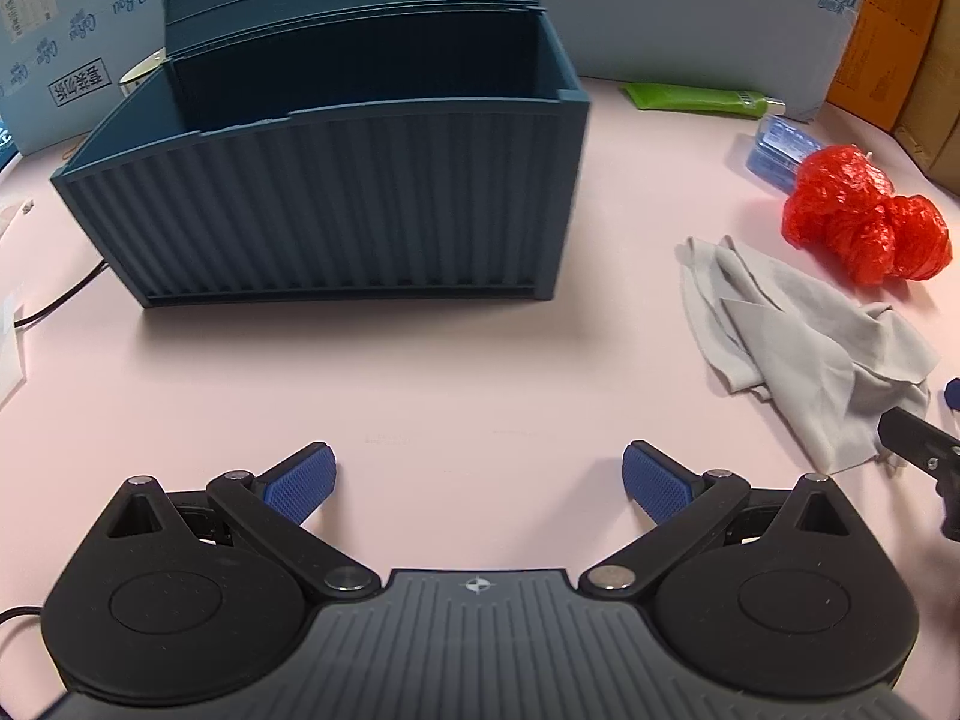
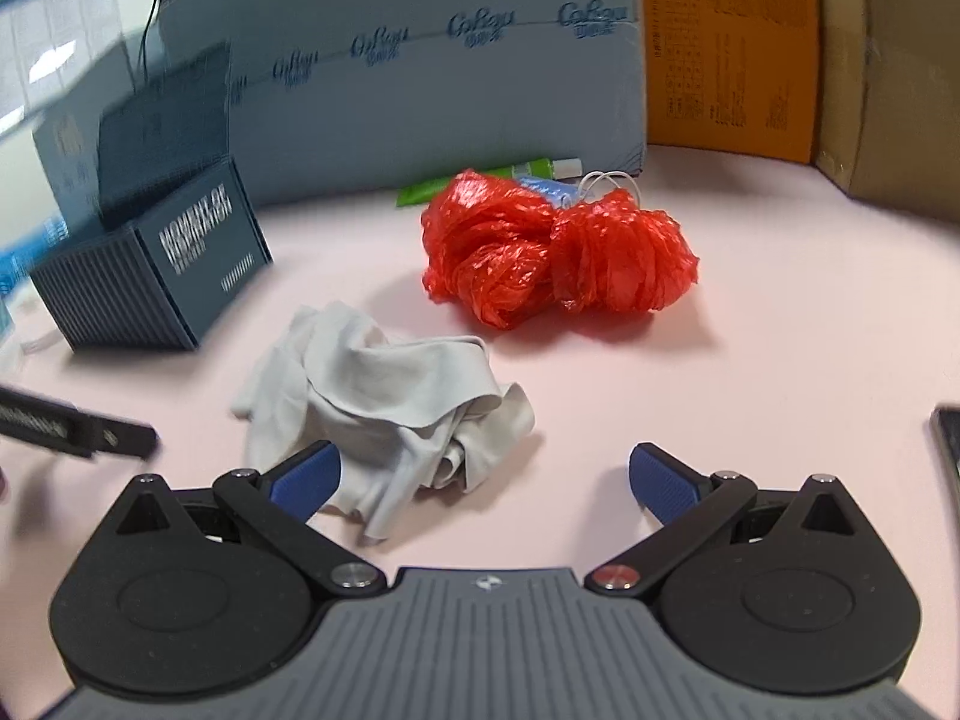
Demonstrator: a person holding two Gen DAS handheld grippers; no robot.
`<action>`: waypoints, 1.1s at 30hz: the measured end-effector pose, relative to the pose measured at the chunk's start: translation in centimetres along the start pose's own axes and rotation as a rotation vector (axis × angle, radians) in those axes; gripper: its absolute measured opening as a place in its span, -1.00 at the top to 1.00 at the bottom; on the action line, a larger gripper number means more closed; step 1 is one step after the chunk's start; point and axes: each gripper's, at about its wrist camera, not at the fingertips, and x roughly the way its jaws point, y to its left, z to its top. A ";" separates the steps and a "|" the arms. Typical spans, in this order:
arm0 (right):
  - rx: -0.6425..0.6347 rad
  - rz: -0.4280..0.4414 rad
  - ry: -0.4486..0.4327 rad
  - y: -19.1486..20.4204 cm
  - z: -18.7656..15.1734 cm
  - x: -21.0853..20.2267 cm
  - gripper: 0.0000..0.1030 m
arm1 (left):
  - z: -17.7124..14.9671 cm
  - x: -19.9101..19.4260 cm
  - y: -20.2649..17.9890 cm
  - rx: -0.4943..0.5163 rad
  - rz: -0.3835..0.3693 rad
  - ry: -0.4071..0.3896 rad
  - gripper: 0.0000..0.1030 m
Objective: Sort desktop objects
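A dark blue ribbed organizer box (image 1: 348, 180) stands on the pink desk, straight ahead of my left gripper (image 1: 477, 483), which is open and empty above bare desk. A crumpled grey cloth (image 1: 804, 348) lies to its right, with a crumpled red plastic bag (image 1: 864, 222) behind it. My right gripper (image 2: 483, 480) is open and empty, just in front of the grey cloth (image 2: 390, 396); its left finger sits at the cloth's near edge. The red bag (image 2: 552, 258) lies beyond the cloth. The organizer box (image 2: 156, 264) stands at the left.
A green tube (image 1: 696, 97) and a blue packet (image 1: 780, 150) lie at the back by cardboard walls (image 1: 708, 6). The green tube (image 2: 480, 180) shows behind the red bag. A dark flat object (image 2: 948, 444) lies at the right edge. A black cable (image 1: 54, 306) runs at the left.
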 end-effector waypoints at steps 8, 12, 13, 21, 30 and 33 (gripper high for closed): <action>0.155 0.101 -0.057 -1.9 -0.2 -0.6 -1.00 | -0.4 0.0 -1.9 0.014 0.003 -0.028 -0.99; 0.183 0.136 -0.073 -2.5 -0.4 -0.9 -1.00 | -0.6 -0.1 -2.4 0.004 0.006 -0.043 -0.99; 0.182 0.141 -0.072 -2.5 -0.3 -0.9 -1.00 | -0.7 -0.1 -2.5 0.001 0.007 -0.047 -0.99; 0.154 0.192 -0.091 -2.5 -0.8 -1.1 -1.00 | -1.3 -0.2 -3.7 0.022 -0.007 -0.105 -0.99; 0.125 0.221 -0.080 -2.2 -0.7 -0.8 -1.00 | -1.3 -0.1 -4.5 0.027 -0.004 -0.132 -0.99; 0.116 0.225 -0.077 -2.1 -0.7 -0.7 -1.00 | -1.3 -0.1 -4.6 0.016 0.004 -0.129 -0.99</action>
